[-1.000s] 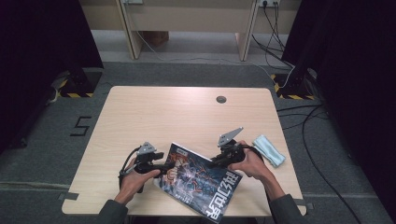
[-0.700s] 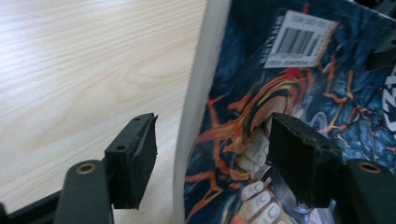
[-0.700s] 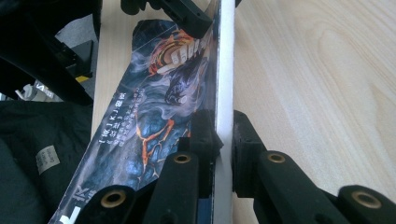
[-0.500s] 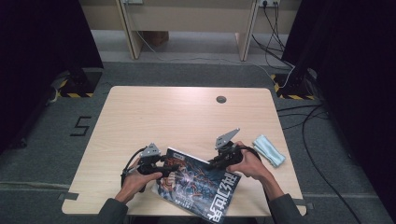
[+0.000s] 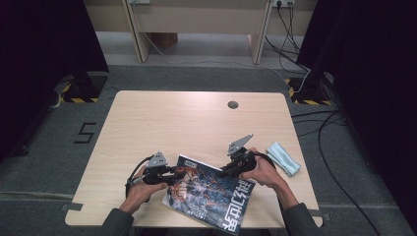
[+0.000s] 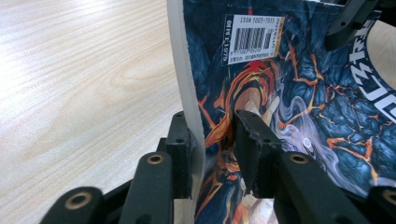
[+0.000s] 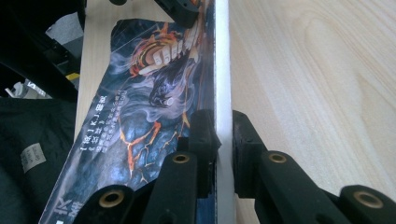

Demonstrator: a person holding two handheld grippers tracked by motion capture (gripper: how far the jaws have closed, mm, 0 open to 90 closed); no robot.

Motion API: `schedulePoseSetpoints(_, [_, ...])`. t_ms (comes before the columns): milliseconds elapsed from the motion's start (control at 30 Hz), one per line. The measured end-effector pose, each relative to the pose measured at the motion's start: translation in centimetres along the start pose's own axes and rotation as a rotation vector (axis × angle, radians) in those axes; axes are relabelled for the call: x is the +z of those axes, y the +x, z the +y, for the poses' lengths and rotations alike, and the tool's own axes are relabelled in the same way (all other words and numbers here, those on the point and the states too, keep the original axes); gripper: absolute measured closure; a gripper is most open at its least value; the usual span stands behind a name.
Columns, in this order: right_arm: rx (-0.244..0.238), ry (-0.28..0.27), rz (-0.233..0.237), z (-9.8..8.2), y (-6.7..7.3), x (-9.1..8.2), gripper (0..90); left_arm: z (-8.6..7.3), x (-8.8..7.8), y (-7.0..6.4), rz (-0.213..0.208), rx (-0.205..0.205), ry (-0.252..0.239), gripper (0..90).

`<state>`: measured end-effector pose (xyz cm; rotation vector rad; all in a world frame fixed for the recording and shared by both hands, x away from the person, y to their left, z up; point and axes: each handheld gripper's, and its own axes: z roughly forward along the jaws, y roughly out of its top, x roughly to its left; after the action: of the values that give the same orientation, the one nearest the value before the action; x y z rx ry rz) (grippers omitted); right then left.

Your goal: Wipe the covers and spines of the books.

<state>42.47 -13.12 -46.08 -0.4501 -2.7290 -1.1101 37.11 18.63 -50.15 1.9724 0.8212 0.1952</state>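
1. Right now the magazine (image 5: 211,196) lies in the lower middle of the high view, near the table's (image 5: 196,123) front edge: a dark blue cover with orange lava cracks, a smoky figure, large white characters and a white barcode label (image 6: 252,37).
2. My left gripper (image 5: 169,175) has just been closing; its jaws straddle the magazine's edge, one pad against the pages, the other with a sliver of gap.
3. My right gripper (image 5: 228,170) is clamped on the opposite white page edge.
4. Right of my right hand (image 5: 263,169) lies a folded light-blue cloth (image 5: 283,158).
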Motion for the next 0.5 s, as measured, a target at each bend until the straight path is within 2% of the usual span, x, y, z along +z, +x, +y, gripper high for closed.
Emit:
schedulePoseSetpoints(100, [0.01, 0.001, -0.014, 0.0, -0.1, 0.0, 79.1, -0.1, -0.2, 0.0, -0.013, -0.004, -0.012, 70.7])
schedulePoseSetpoints(300, [0.041, 0.015, -0.056, -0.3, -0.6, 0.1, 72.8, 0.0, -0.4, -0.5, -0.009, 0.03, -0.027, 75.3])
schedulePoseSetpoints(433, [0.095, -0.032, -0.111, -0.3, -1.1, -0.4, 67.6, -0.1, -0.5, -0.5, -0.01, 0.015, -0.03, 77.4])
schedulePoseSetpoints(500, [0.101, -0.04, -0.129, -0.4, -1.2, -1.0, 66.1, -0.1, -0.6, -0.5, -0.01, 0.015, -0.035, 77.9])
